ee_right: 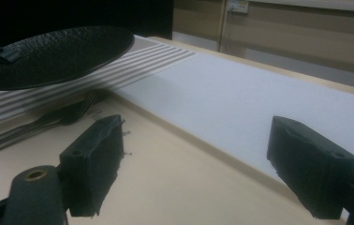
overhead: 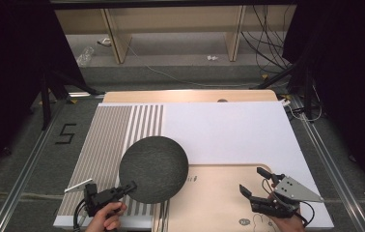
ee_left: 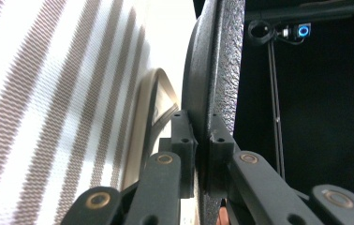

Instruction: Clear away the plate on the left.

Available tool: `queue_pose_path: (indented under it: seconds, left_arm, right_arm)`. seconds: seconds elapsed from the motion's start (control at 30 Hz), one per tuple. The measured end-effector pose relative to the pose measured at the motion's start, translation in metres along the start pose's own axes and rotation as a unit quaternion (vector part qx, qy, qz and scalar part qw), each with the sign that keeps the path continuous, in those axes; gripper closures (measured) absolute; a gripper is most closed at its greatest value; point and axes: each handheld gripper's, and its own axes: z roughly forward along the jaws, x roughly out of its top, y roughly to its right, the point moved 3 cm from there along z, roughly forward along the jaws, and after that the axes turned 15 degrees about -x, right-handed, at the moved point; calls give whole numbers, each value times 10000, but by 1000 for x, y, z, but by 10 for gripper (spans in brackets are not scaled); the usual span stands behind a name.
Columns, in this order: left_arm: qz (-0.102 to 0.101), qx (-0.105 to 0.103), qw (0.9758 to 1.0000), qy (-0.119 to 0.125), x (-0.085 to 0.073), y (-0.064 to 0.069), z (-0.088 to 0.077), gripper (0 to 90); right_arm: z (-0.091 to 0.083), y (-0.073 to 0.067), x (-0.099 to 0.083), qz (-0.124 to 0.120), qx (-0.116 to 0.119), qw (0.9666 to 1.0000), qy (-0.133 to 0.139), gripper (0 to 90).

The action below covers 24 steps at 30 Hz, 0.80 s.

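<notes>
Plate [overhead: 153,168] clamped at near rim in left gripper [overhead: 131,186], lifted off mat [overhead: 101,145]; right gripper [overhead: 257,185] well apart, jaws wide, empty.

You look down and forward from the high view, set above your side of the bench [overhead: 229,130], far enough back to take in the whole top and the shelving behind it. Take the dark round plate [overhead: 153,169] as your landmark: it sits left of centre there. The left gripper view rides on your left tongs [overhead: 131,186], pressed right up against that plate's rim [ee_left: 212,70], rolled so the striped mat [ee_left: 48,93] runs up its left side. The right gripper view sits low over the wooden board [ee_right: 175,168], on your right tongs [ee_right: 212,164], looking level across the bench toward the plate [ee_right: 53,54] at upper left. All three views share the plate and the striped mat beside it.
</notes>
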Motion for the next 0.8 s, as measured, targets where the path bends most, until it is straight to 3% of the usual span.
queue_pose_path:
  seconds: [0.4, 0.8]
  left_arm:
    - [98, 40, 9989, -454, -16, 1, 19, 844]
    - [223, 210, 9947, -978, -37, -2, 40, 844]
  right_arm:
    - [0, 1, 0, 25, -20, 10000, 13, 197]
    - [-1, 2, 0, 31, -31, 10000, 8, 197]
